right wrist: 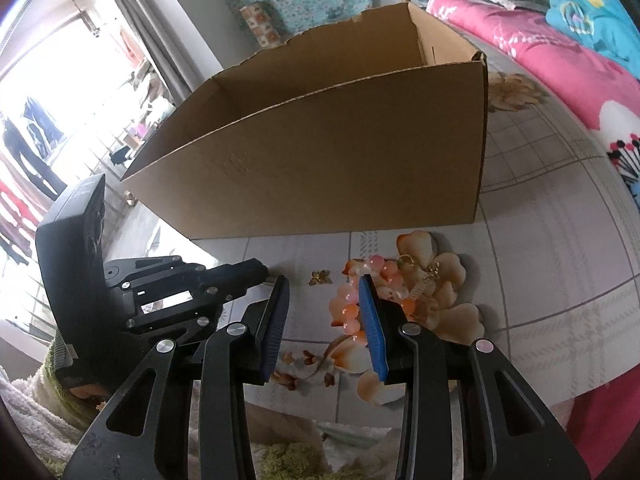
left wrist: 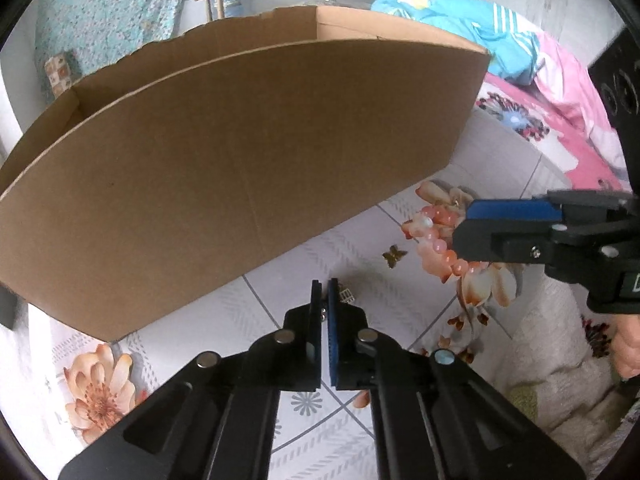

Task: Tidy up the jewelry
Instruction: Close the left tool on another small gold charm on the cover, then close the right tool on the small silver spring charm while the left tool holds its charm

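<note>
A brown cardboard box (left wrist: 224, 152) stands open on the flowered tablecloth; it also shows in the right wrist view (right wrist: 340, 160). An orange-pink bead bracelet (left wrist: 440, 240) lies in front of it, with a gold butterfly piece (left wrist: 394, 256) to its left. My left gripper (left wrist: 325, 292) is shut on a small silver piece (left wrist: 346, 294) just above the cloth. My right gripper (right wrist: 324, 284) is open, its right finger resting at the bracelet (right wrist: 352, 308). A gold earring (right wrist: 416, 264) lies beyond the bracelet. The butterfly (right wrist: 319, 277) lies between the fingertips.
A pink quilt (right wrist: 540, 52) and a blue garment (left wrist: 472, 28) lie to the right of the box. A green-white towel (right wrist: 36, 412) hangs at the cloth's near edge. A window with dark curtains (right wrist: 132, 32) is at the left.
</note>
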`<state>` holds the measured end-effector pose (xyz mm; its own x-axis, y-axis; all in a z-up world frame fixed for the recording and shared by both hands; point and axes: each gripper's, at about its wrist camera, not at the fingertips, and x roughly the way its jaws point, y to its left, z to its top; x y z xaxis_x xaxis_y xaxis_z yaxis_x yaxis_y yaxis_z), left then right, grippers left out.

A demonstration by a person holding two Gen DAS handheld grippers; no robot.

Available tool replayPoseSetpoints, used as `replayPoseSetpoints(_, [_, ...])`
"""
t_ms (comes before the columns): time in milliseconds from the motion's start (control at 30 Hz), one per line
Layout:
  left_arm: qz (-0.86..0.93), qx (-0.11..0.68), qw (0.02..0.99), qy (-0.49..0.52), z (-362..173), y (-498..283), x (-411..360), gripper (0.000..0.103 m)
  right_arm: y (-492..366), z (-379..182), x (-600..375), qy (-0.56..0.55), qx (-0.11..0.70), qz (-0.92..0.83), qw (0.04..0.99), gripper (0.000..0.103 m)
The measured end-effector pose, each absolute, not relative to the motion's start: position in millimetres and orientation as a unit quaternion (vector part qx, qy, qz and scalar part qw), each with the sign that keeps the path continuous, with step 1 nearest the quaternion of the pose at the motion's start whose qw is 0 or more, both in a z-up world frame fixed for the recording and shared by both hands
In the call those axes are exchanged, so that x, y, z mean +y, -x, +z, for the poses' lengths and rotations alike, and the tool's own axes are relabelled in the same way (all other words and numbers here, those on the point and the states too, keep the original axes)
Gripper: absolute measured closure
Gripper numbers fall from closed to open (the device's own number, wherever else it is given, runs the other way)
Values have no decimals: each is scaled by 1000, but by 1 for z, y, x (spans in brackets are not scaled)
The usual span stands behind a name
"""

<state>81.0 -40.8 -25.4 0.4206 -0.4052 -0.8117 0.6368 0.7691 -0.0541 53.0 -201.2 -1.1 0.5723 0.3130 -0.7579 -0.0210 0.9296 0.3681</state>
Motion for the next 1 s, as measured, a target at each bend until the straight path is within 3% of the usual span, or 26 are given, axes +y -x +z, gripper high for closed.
replayPoseSetpoints(333, [-306, 441, 844, -7, 0, -89, 6, 102, -56, -4, -186, -144, 458, 111, 870, 69])
replayPoseSetpoints(733, [-269, 455, 849, 16, -9, -87, 29, 102, -80, -10, -134, -34, 459, 129, 878, 70])
replayPoseSetpoints(1000, [-263, 450, 853, 19, -10, -87, 37, 102, -95, -21, -110, 22, 459, 106, 882, 82])
